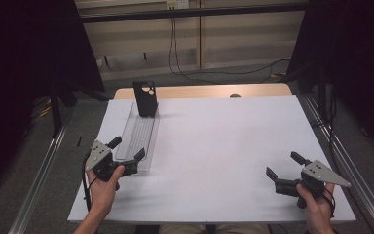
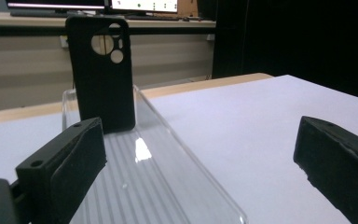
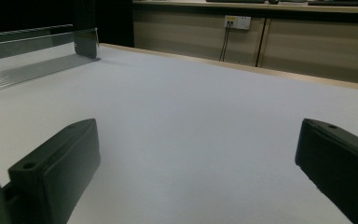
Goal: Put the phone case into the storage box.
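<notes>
the black phone case (image 1: 145, 98) stands upright at the far end of the clear tray (image 1: 137, 138), so a clumsy nudge on the tray could topple it. the left tool (image 1: 126, 149), jaws spread wide and empty, straddles the tray's near end, case straight ahead. the right tool (image 1: 282, 165) gapes open too, well apart on the tabletop (image 1: 224, 141).

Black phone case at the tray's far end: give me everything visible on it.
The phone case is matte black, likely soft rubber or plastic, with round camera cutouts near its top. It stands upright at the far end of the clear ribbed tray, apparently leaning on the end wall. Nothing grips it: the left tongs sit open at the tray's near end, well short of it.
</notes>
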`<state>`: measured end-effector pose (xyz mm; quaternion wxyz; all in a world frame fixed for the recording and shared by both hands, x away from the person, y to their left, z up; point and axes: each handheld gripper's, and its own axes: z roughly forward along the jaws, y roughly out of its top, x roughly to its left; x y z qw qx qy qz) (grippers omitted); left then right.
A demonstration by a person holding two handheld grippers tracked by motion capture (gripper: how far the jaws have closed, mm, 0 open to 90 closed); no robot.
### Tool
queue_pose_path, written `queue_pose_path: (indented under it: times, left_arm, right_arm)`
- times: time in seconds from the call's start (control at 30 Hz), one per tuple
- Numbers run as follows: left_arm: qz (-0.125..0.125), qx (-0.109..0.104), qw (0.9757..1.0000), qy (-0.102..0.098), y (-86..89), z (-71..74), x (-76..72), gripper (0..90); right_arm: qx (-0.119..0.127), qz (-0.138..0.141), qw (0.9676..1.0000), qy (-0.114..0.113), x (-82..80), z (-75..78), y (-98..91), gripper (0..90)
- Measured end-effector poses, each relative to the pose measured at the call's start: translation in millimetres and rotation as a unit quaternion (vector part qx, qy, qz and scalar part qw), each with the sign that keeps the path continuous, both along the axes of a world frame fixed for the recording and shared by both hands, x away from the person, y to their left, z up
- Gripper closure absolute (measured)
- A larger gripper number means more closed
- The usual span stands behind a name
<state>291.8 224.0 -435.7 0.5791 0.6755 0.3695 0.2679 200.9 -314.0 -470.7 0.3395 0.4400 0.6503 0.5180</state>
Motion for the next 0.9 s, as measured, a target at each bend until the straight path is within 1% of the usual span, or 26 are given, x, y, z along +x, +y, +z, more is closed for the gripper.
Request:
queue_pose_path:
  times: [0.03,0.1,0.17,0.2,0.27,0.33,0.37,0.43,0.47,0.5,0.53,0.6,0.63,0.7,0.73,0.77,0.83,0.87,0.9]
  left_arm:
    - [0.0,-0.002,1.0,-0.002,1.7,-1.5,-1.7,2.3]
    - [0.002,0.002,1.0,-0.002,5.5,-3.9,-5.4,2.3]
    - [0.009,0.0,1.0,-0.002,9.1,-6.5,-8.9,2.3]
    - [0.013,-0.005,0.9999,-0.003,10.5,-8.0,-10.9,2.3]
    - [0.025,-0.008,0.9997,-0.002,13.5,-10.1,-14.5,2.3]
    - [0.029,-0.007,0.9996,0.0,16.6,-11.5,-17.9,2.3]
    - [0.028,-0.012,0.9995,-0.002,17.7,-12.5,-19.8,2.3]
    - [0.038,-0.01,0.9992,-0.003,19.4,-15.0,-24.3,2.3]
    - [0.038,-0.01,0.9992,-0.003,19.9,-16.1,-25.2,2.3]
    - [0.04,-0.009,0.9991,-0.001,20.3,-16.9,-26.6,2.3]
    - [0.05,-0.012,0.9987,-0.005,19.6,-17.7,-28.1,2.4]
    - [0.042,-0.015,0.999,-0.006,17.6,-18.2,-29.2,2.4]
    - [0.036,-0.021,0.9991,-0.009,16.8,-18.9,-29.4,2.3]
    - [0.025,-0.026,0.9993,-0.007,17.1,-20.4,-29.1,2.3]
    - [0.033,-0.017,0.9993,-0.006,17.2,-21.6,-29.5,2.4]
    - [0.033,-0.015,0.9993,-0.006,17.3,-23.0,-29.1,2.4]
    - [0.04,-0.021,0.999,0.002,17.6,-24.5,-28.6,2.4]
    - [0.04,-0.015,0.9991,0.006,17.0,-24.8,-29.1,2.4]
    - [0.043,-0.017,0.9989,0.004,17.4,-24.6,-29.4,2.4]
  right_arm:
    - [-0.002,0.001,1.0,-0.001,0.0,0.0,-0.1,0.0]
    - [0.001,-0.001,1.0,-0.001,-0.6,0.4,0.3,0.0]
    - [-0.002,0.002,1.0,-0.001,-0.6,0.4,-0.3,0.0]
    - [-0.002,0.001,1.0,-0.001,-0.5,0.3,-0.2,0.0]
    - [-0.002,0.002,1.0,-0.001,-0.8,0.3,-0.2,0.0]
    - [-0.002,0.002,1.0,-0.003,-0.8,0.1,-0.1,0.0]
    - [-0.001,0.002,1.0,-0.002,-0.8,0.1,-0.3,0.0]
    - [0.003,-0.004,1.0,-0.003,-0.8,-0.1,0.0,0.0]
    - [0.003,0.001,1.0,0.001,-1.4,0.1,-0.5,0.0]
    - [0.004,-0.003,1.0,0.0,-1.1,-0.1,-0.5,0.0]
    - [0.002,0.0,1.0,0.001,-1.1,-0.3,-0.7,0.0]
    - [0.0,-0.001,1.0,-0.001,-1.1,-0.7,-0.4,0.0]
    - [-0.002,0.0,1.0,-0.001,-1.7,-0.6,-0.3,0.0]
    - [-0.003,0.001,1.0,-0.001,-1.6,-0.8,-0.9,0.0]
    - [-0.001,0.001,1.0,0.001,-1.7,-0.8,-1.1,0.0]
    - [0.0,0.0,1.0,0.002,-1.8,-0.9,-1.3,0.0]
    - [0.0,-0.003,1.0,0.004,-2.2,-1.0,-1.8,0.0]
    - [0.0,-0.005,1.0,0.002,-2.3,-1.1,-1.7,0.0]
    - [-0.001,-0.002,1.0,0.002,-2.4,-0.9,-2.1,0.0]
